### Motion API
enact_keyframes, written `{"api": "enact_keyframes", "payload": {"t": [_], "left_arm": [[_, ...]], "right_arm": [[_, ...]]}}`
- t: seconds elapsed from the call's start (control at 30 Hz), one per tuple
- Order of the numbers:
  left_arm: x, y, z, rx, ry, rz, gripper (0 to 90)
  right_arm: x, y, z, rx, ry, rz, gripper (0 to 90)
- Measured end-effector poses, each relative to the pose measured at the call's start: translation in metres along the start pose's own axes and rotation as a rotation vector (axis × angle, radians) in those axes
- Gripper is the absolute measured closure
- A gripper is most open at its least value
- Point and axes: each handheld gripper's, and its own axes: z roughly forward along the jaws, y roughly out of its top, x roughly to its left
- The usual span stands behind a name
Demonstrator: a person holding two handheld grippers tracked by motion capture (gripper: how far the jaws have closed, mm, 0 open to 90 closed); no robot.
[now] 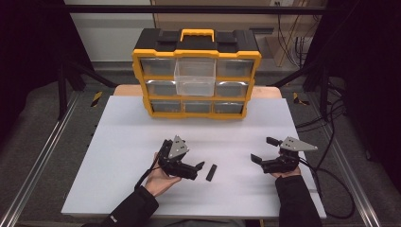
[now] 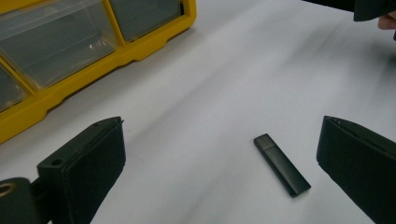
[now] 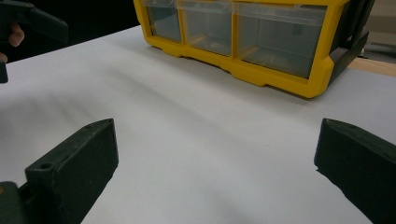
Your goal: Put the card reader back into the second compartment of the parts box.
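- Where the white tabletop [image 1: 123, 142] meets its far edge stands a yellow-and-black drawer organiser [image 1: 196, 73], upright, with a yellow carry handle [image 1: 197, 34] on top and three rows of clear drawers.
- One clear drawer [image 1: 195, 76], top row centre, is pulled forward out of the cabinet front; its contents cannot be made out.
- Left tool [image 1: 201, 169]: held in the person's left hand [image 1: 161, 180], low over the near tabletop, jaws spread wide, nothing between them.
- Small black stick [image 2: 281, 164], possibly a USB drive, lies flat on the tabletop just beside the left tool's tips, in line with its open gap, not touched.
- Right tool [image 1: 263, 150]: held in the right hand [image 1: 286, 172], well apart to the right, jaws wide, empty, pointing toward the organiser's bottom row.
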Motion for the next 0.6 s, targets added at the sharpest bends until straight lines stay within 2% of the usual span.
{"api": "enact_keyframes", "payload": {"t": [0.3, 0.6], "left_arm": [[-0.013, 0.000, 0.017, 0.039, -0.021, 0.005, 0.6], [-0.023, -0.006, 0.033, 0.090, -0.054, -0.014, 1.1]], "right_arm": [[0.000, 0.000, 0.000, 0.003, -0.001, 0.000, 0.3], [0.000, 0.000, 0.000, 0.002, 0.000, 0.001, 0.3]]}}
